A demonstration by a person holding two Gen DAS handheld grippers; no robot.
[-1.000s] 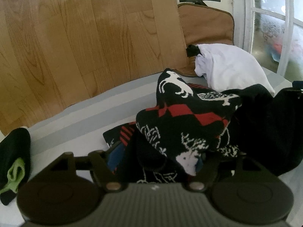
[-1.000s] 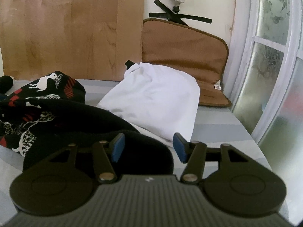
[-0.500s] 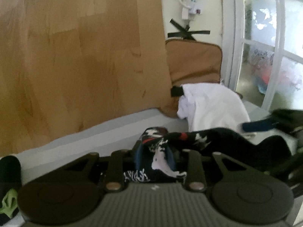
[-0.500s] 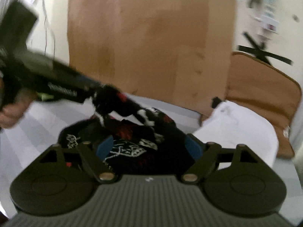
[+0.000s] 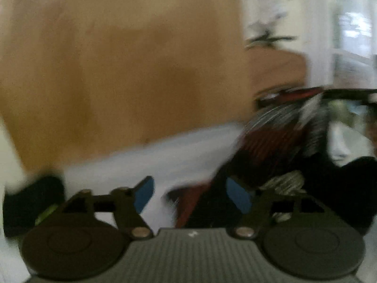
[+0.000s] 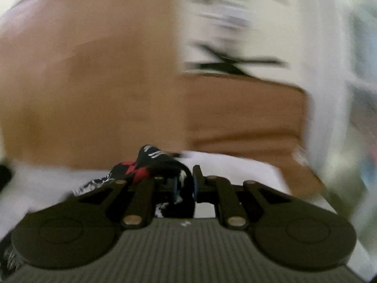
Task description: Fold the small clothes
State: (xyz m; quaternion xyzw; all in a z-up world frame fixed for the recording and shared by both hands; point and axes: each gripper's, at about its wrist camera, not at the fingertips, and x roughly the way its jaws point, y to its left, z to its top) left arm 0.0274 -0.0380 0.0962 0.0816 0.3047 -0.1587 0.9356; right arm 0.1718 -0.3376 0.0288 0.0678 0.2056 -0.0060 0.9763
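Observation:
Both views are motion-blurred. A black, red and white patterned garment [image 5: 280, 139] hangs stretched at the right of the left wrist view, over the grey striped bed [image 5: 146, 162]. My left gripper [image 5: 190, 195] is open, with the garment's lower edge between and beyond its blue pads. My right gripper [image 6: 185, 186] is shut on a fold of the same patterned garment [image 6: 141, 167], which bunches up over its fingers. A white garment [image 6: 226, 167] lies behind it.
A wooden board [image 5: 117, 70] leans against the wall behind the bed. A brown cushion [image 6: 242, 113] stands at the back right. A black and green item [image 5: 30, 202] lies at the left edge of the bed. A window [image 5: 353, 37] is at the right.
My left gripper has opened and let go of the patterned garment. My right gripper, open before, has shut on it. Both views swing fast and the garment is pulled up and right.

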